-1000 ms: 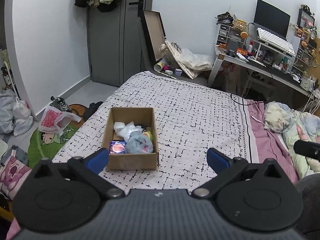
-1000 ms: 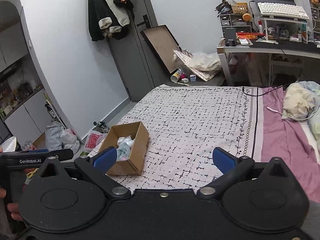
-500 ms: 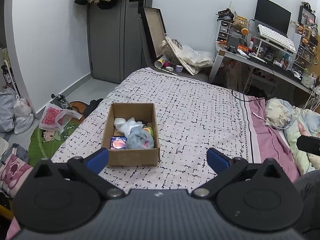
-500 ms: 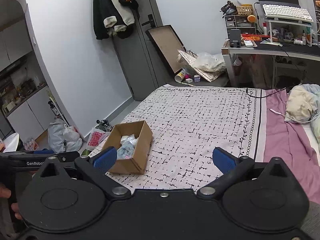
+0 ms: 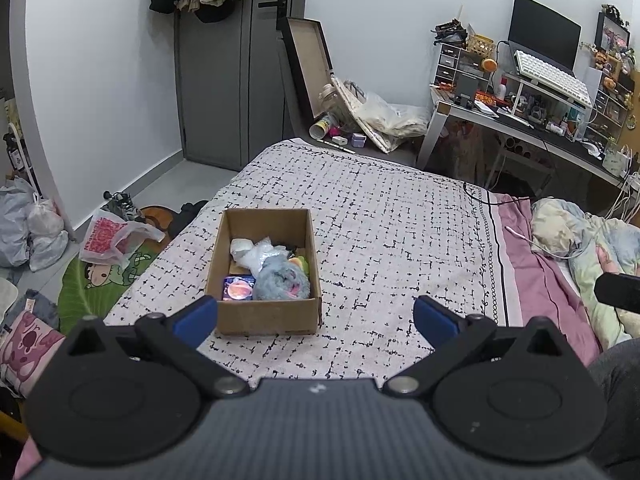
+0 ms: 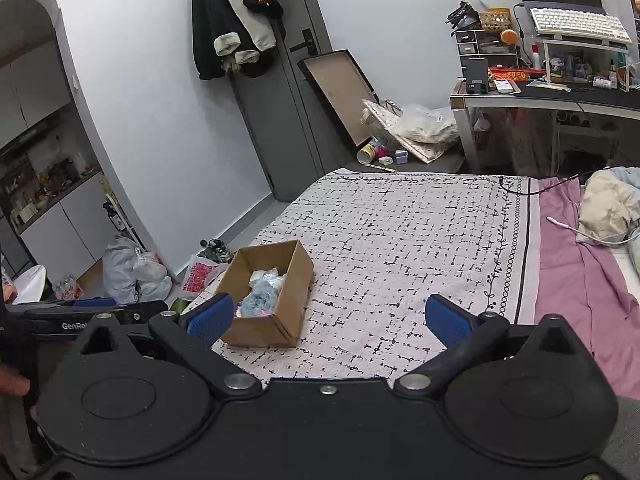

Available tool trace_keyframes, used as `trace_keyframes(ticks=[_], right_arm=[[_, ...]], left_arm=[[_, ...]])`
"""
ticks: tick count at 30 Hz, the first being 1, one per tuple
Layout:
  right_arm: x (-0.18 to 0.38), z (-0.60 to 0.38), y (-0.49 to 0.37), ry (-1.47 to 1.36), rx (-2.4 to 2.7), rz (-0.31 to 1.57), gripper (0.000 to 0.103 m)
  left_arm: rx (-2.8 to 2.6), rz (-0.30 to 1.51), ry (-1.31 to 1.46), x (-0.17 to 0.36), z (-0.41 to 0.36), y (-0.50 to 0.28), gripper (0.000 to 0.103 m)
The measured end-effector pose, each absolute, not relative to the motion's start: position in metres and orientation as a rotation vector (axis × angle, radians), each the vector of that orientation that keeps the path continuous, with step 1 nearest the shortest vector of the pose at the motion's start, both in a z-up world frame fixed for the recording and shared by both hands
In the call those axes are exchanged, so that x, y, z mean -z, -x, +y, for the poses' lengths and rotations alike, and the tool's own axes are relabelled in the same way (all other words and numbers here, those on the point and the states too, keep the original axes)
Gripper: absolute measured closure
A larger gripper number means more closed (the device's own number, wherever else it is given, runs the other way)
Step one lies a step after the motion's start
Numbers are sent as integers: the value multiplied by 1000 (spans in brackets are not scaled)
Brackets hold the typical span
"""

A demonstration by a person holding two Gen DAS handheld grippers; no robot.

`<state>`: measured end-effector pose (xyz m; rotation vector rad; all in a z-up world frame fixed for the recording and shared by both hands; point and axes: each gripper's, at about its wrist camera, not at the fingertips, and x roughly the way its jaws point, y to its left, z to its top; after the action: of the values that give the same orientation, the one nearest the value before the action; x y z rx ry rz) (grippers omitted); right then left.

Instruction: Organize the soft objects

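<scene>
Both tongs are spread wide with nothing between them. Working from the left: the left gripper [image 5: 316, 316] hangs above the near edge of the bed [image 5: 384, 216], its blue fingertips [image 5: 196, 314] far apart, and the cardboard box [image 5: 266, 322] sits on the patterned cover ahead of it, a little left of its centre line, the near wall just beyond the left fingertip. The box's long axis runs away from this gripper, nearly in line with its reach. Inside, towards the near end, lie a grey-blue plush toy [image 5: 282, 282], a crinkled clear plastic bag [image 5: 256, 254] and a small purple packet [image 5: 239, 288] (what lies under them is hidden).

Further right, the right gripper [image 6: 326, 316] is as widely spread and as empty; from there the box [image 6: 260, 330] lies well off to the left, turned at an angle, partly behind its left fingertip. The left gripper looks nearer and better lined up for reaching in. No loose soft item shows on the cover.
</scene>
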<state>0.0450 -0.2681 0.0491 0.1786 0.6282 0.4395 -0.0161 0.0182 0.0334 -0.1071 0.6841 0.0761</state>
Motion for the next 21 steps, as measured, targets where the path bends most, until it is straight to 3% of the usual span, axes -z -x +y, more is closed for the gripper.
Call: trace_keyframes(ticks=[21], right_arm=[[-48,-268,-46,-179,-435,638,0]], left_arm=[[-74,685,102,-34,23,19,0]])
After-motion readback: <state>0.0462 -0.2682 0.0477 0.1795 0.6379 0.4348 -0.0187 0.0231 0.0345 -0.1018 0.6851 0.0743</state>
